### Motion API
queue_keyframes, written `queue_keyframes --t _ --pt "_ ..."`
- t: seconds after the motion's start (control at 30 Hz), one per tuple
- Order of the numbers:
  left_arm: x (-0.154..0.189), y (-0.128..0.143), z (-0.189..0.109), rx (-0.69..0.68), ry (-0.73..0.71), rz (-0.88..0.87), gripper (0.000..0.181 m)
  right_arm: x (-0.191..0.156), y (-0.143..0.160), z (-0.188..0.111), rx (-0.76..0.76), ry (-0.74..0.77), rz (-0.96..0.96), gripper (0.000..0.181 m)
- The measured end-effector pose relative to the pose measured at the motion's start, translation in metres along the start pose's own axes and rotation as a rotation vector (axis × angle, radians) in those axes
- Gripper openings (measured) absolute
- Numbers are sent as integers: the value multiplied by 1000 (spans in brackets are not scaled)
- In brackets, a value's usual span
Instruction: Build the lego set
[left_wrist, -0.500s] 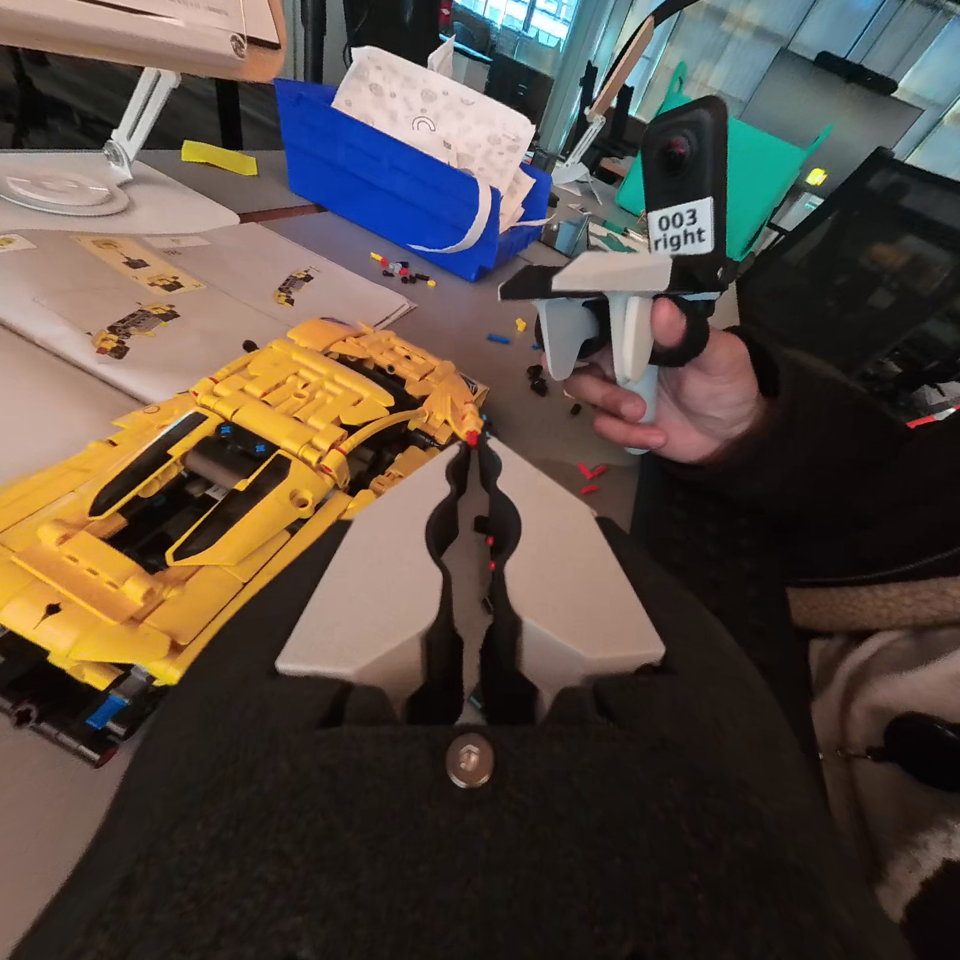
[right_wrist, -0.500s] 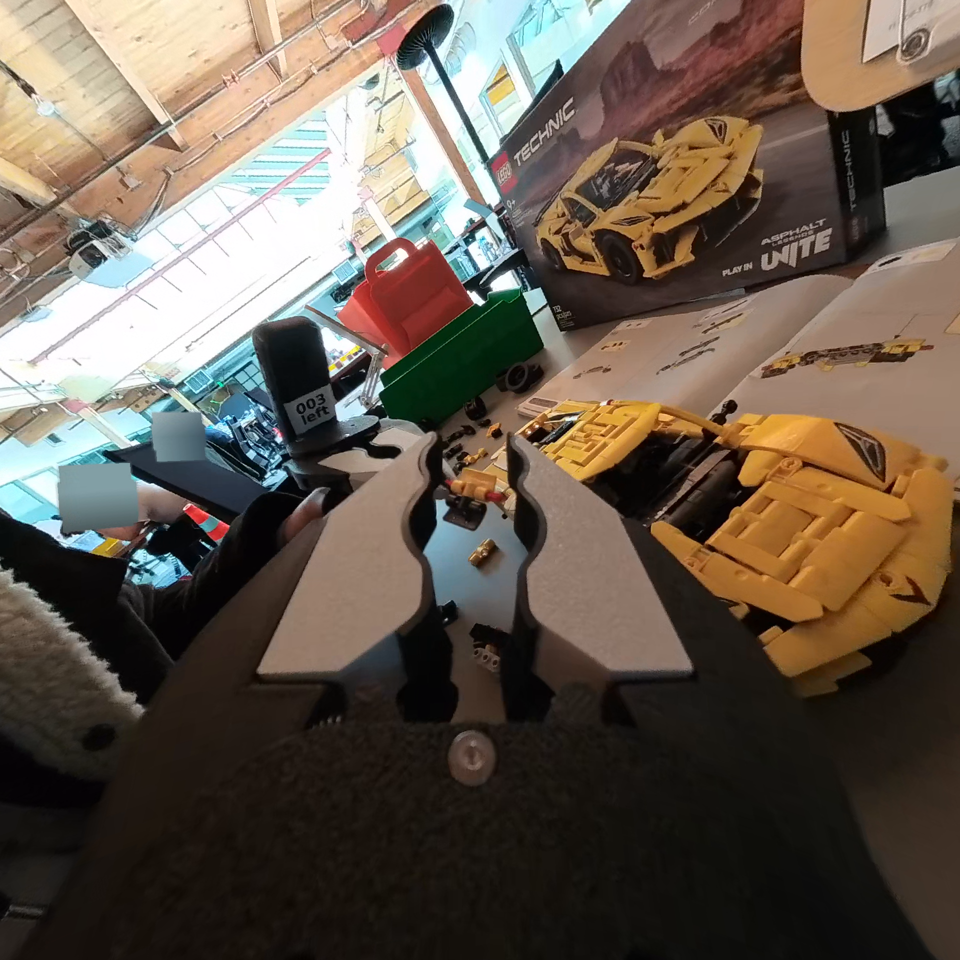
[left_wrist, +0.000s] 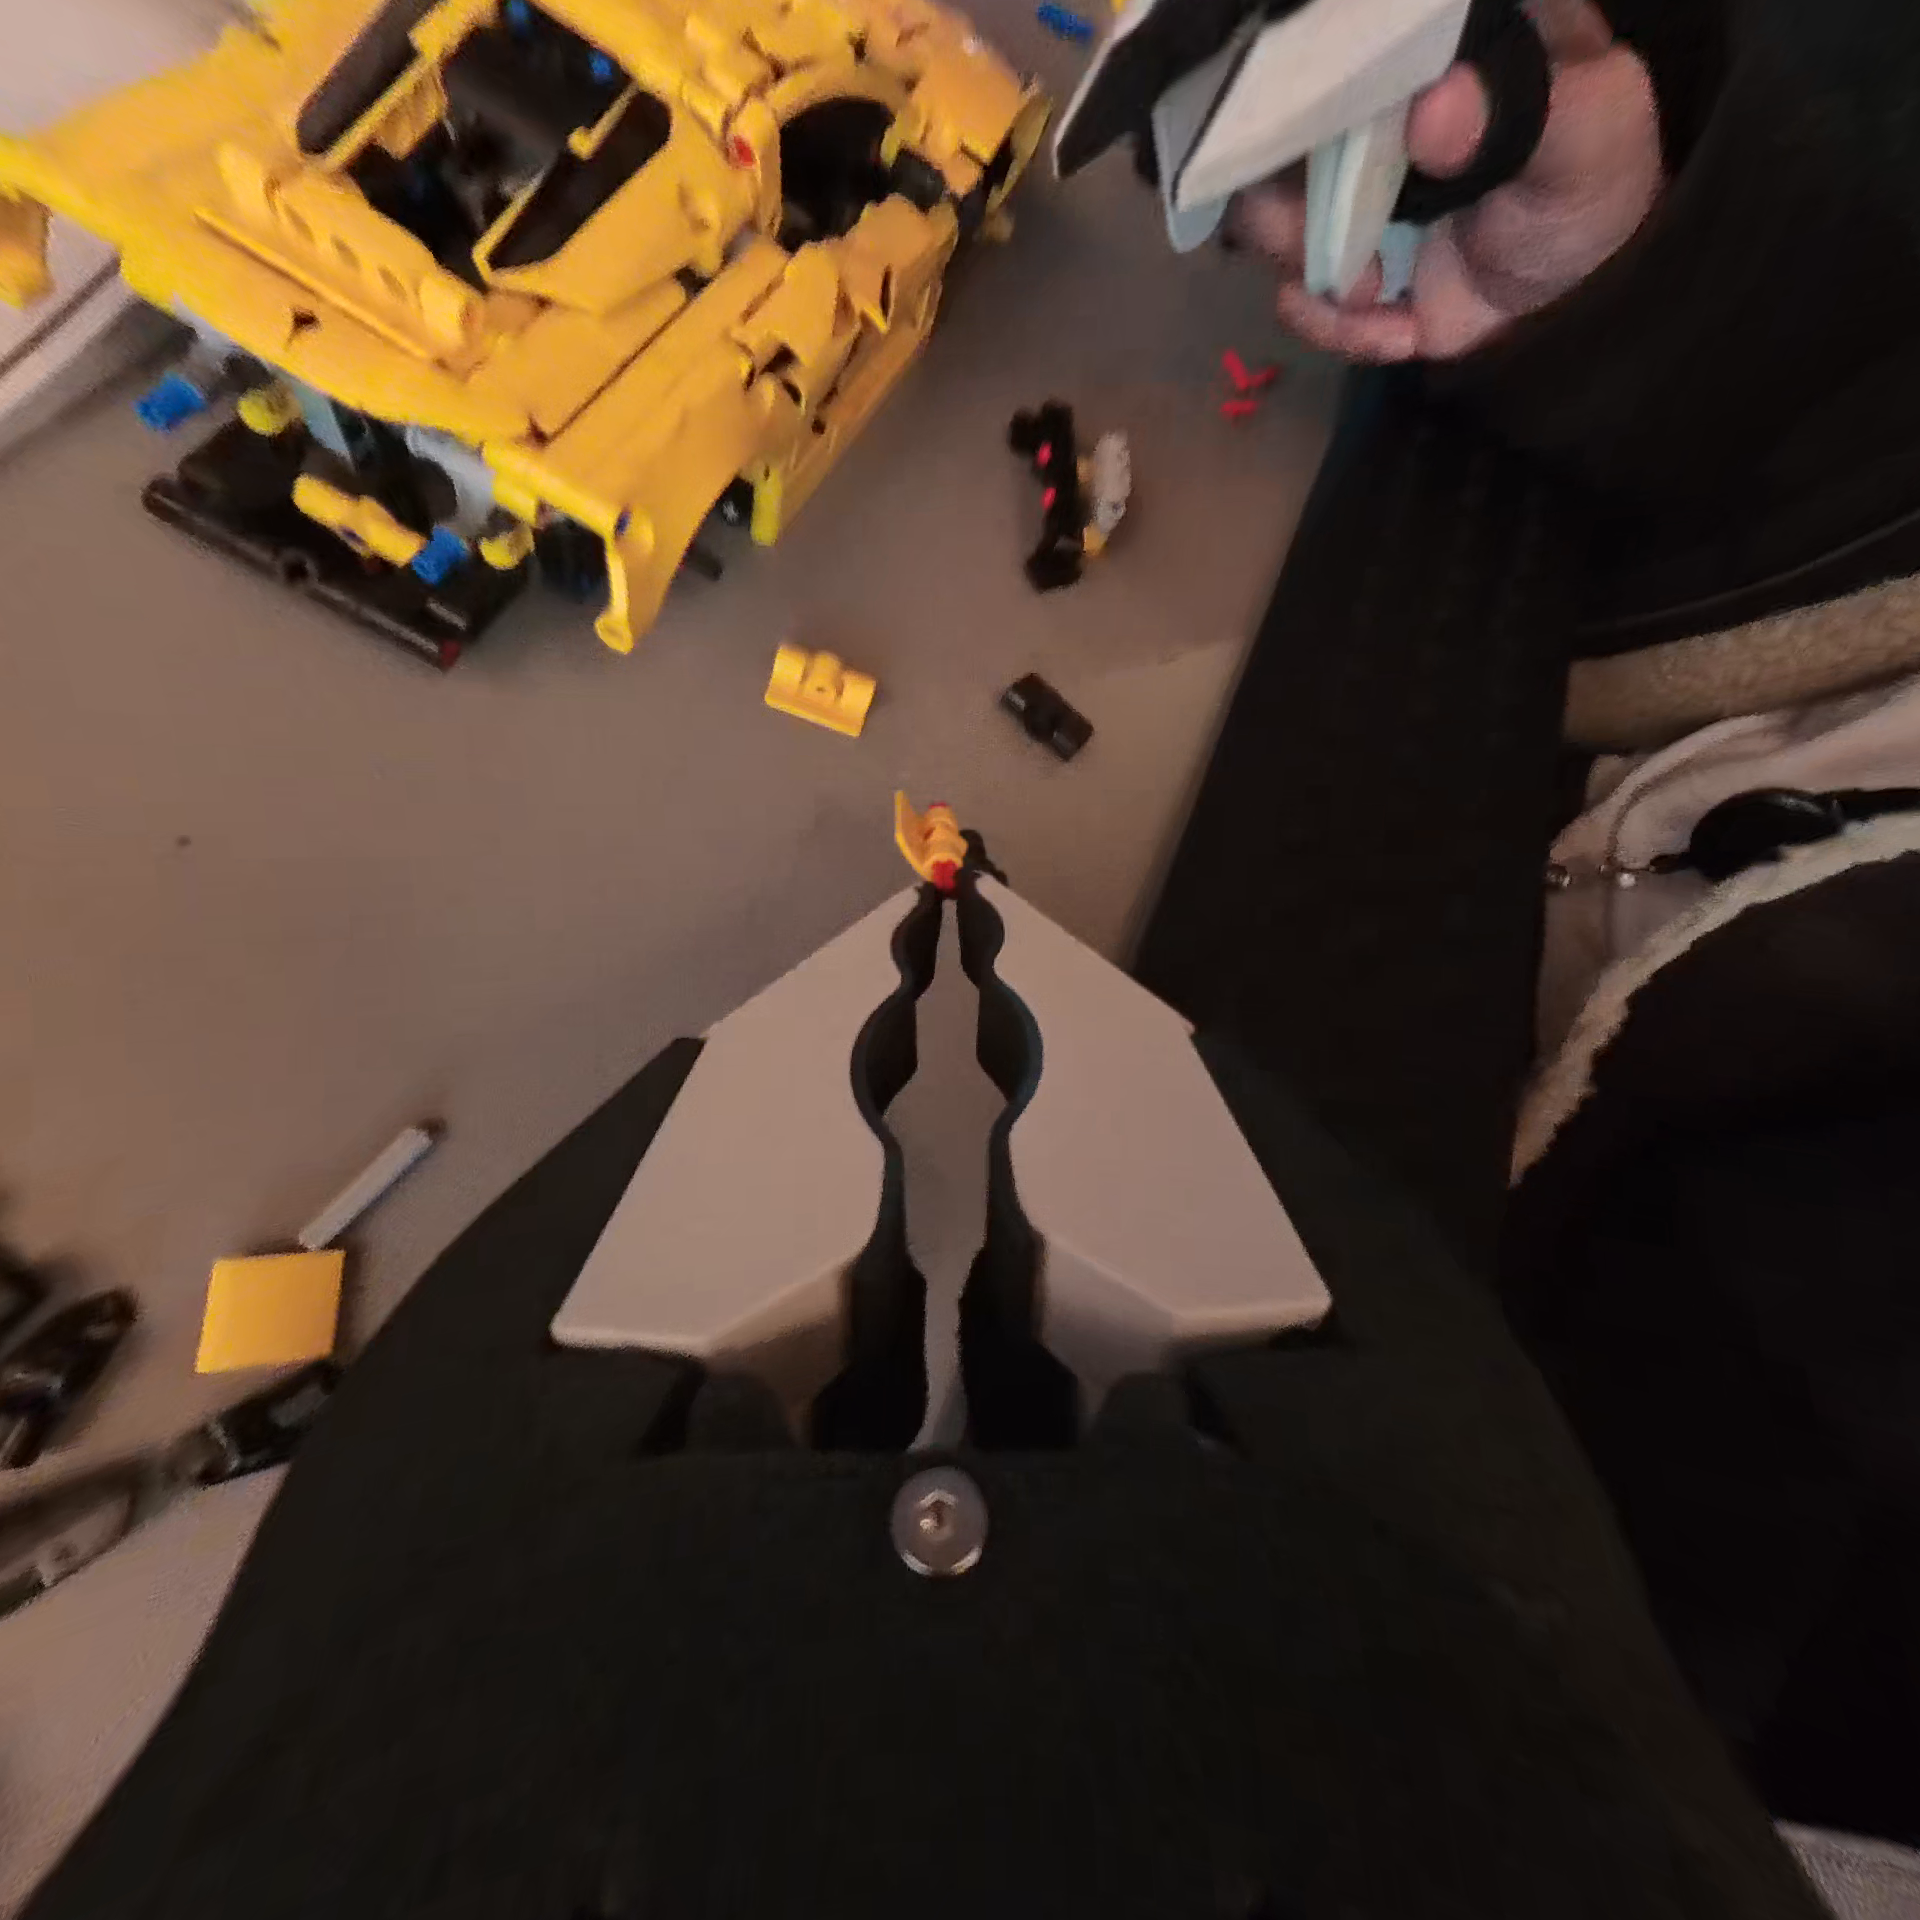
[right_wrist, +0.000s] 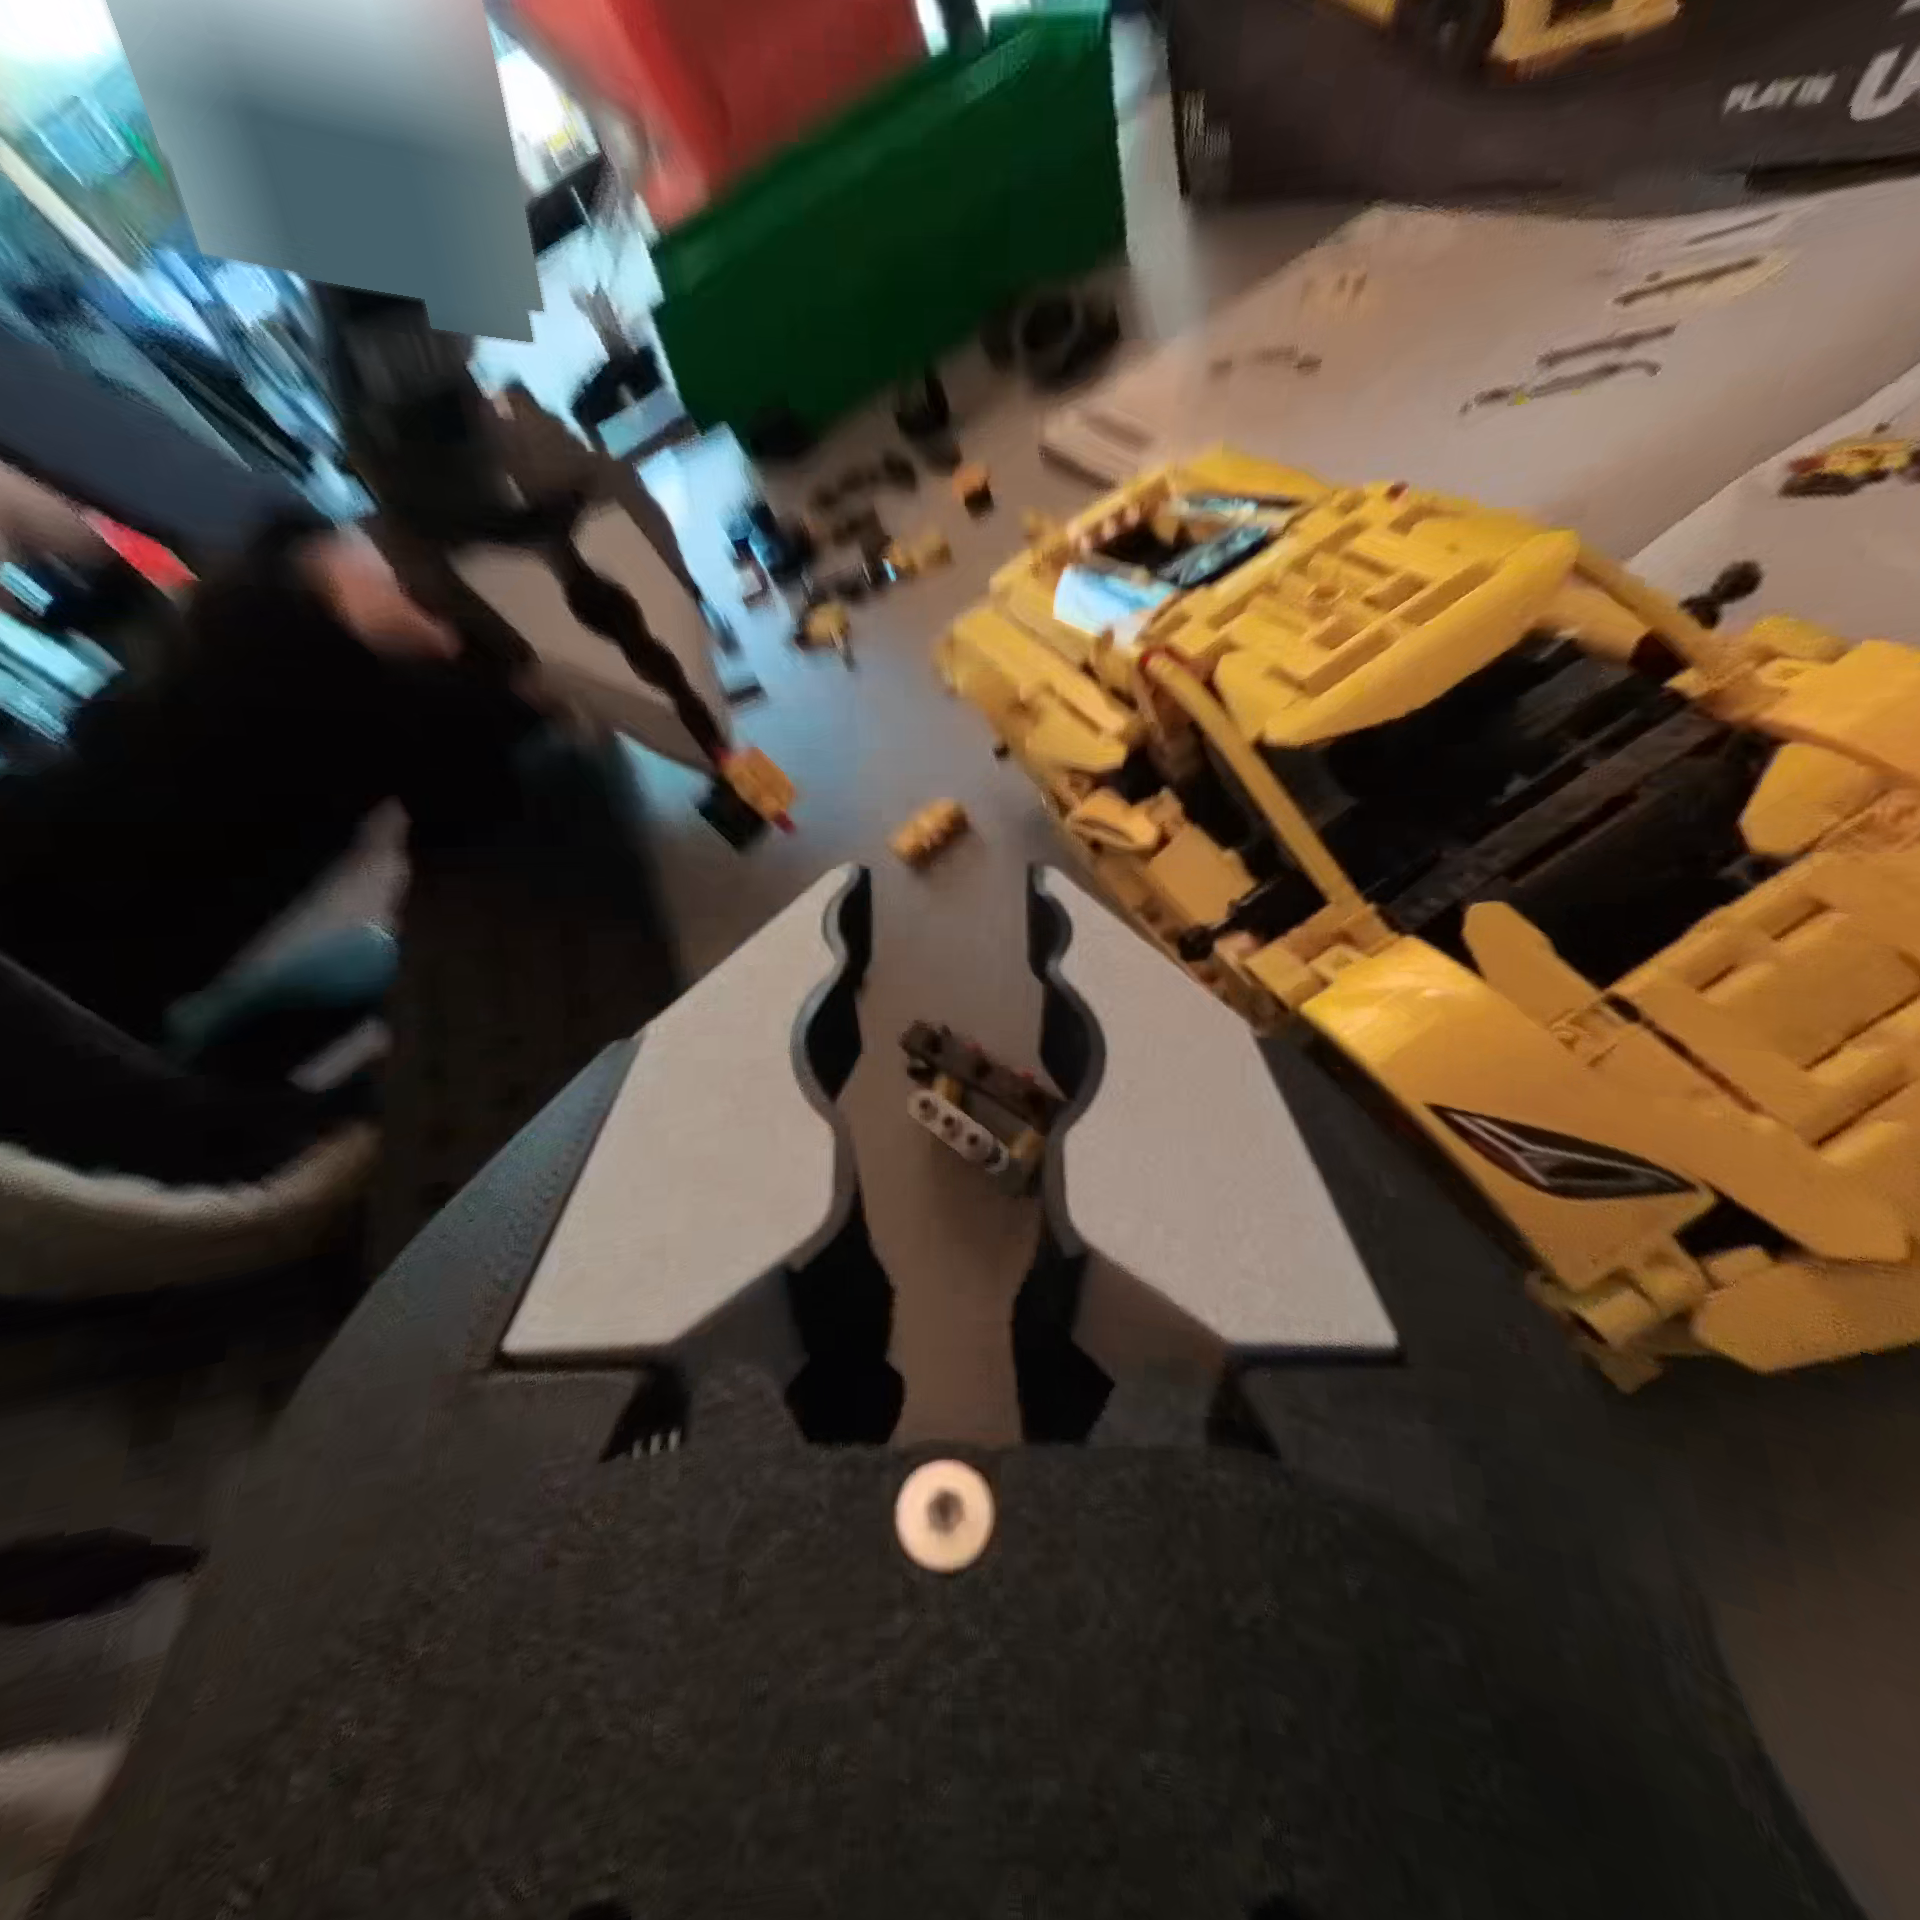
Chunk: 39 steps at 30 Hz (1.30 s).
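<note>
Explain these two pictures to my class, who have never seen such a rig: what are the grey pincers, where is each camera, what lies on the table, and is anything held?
A person holds two hand grippers; each carries a camera looking along its fingers. The left gripper is shut on a small yellow and red piece. The right gripper is open and empty. On the grey table stand a half-built yellow car, a loose yellow brick, black parts and a small black assembly.

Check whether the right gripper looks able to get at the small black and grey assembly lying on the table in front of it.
Probably yes. The right gripper is open and empty, and the black and grey assembly lies between its fingers on bare table. The yellow car sits off to one side.
</note>
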<state>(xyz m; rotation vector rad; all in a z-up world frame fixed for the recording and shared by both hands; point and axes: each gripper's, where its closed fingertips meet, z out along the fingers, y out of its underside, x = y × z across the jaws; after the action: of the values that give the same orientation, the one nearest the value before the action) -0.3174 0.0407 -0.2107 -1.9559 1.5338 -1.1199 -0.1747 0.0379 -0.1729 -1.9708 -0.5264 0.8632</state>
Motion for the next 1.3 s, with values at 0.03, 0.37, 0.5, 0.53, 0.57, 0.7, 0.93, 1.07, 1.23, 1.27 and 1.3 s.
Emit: queue_keyframes --t 0.03,0.37,0.5,0.53,0.57,0.7,0.93,1.07,1.23,1.27,1.3 --pt "0 6 1 -31 15 5 3 2 6 2 -48 57 -66 31" --pt "-9 34 3 -153 30 1 4 51 54 -59 -310 285 -130 35" --pt "-9 35 3 -172 2 32 4 58 63 -66 -338 341 -154 36" --pt "-8 35 2 -180 -10 38 7 57 66 -71 -358 342 -150 37" --pt "-8 36 1 -189 -33 44 11 56 69 -78 -368 343 -143 36" --pt "-14 29 -13 -142 -163 58 28 39 85 -109 -394 284 -131 34" --pt "13 -15 -4 62 -219 74 28 -18 73 -72 -273 135 -158 34" --pt "26 -18 39 -3 -254 92 27 -36 62 -49 -240 107 -190 30" --pt "24 -14 71 -117 -310 30 23 -37 54 -51 -122 131 -219 29" --pt "24 -17 73 -108 -315 12 23 -38 47 -54 -77 136 -233 28" --pt "23 -18 75 -115 -325 -3 23 -38 42 -57 -40 139 -240 24"
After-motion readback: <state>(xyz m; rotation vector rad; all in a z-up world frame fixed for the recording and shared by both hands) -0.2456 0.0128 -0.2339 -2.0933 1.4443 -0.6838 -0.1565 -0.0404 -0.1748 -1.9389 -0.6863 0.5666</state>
